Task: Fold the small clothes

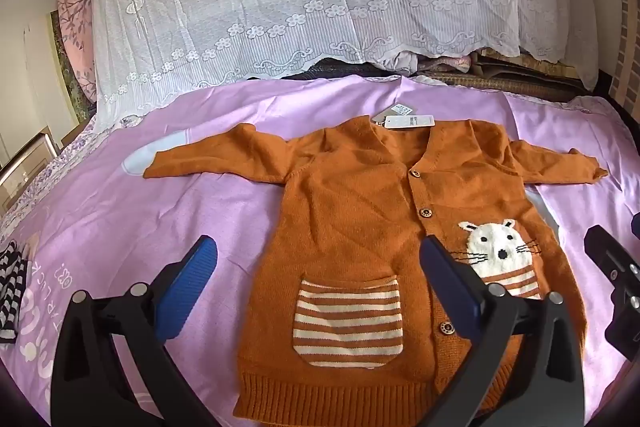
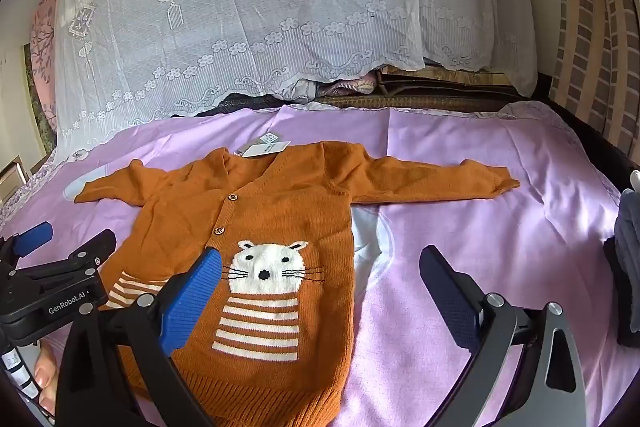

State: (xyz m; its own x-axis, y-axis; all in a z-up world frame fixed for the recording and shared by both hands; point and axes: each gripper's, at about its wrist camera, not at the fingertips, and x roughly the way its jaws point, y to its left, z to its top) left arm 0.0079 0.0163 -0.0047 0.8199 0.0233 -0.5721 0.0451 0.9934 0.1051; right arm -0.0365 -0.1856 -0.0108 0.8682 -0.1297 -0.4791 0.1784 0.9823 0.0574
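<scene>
Cardigan [image 1: 360, 227]: the small brown knit we are to fold lies face up and flat on the purple sheet [image 1: 160, 195], buttoned, hem toward us, neck toward the lace curtain [image 1: 280, 7]. We judge it was spread this way so that the folds can run straight; nothing is folded yet.

Purple sheet: under the whole cardigan and reaching well past it on every side, so we have room to turn the sleeves inward.

Sleeves: one [image 1: 216, 155] stretches out from the cardigan's shoulder toward the left of the left wrist view, the other [image 2: 432, 175] toward the right of the right wrist view. Both lie flat and open, ready to be picked up at the cuffs.

Left gripper [image 1: 320, 291]: we hold it above the cardigan's hem, over the striped pocket [image 1: 348, 319], tipped downward, jaws spread wide with nothing between the blue pads.

Right gripper [image 2: 320, 303]: we hold it at the cardigan's right edge, one finger over the cat face [image 2: 272, 267], the other over bare sheet, jaws likewise spread wide and empty.

Paper tags [image 1: 404, 119]: at the cardigan's neck, resting half on the collar; we would tuck them in.

Striped cloth [image 1: 12, 291]: well apart from the cardigan, at the sheet's left edge.
</scene>
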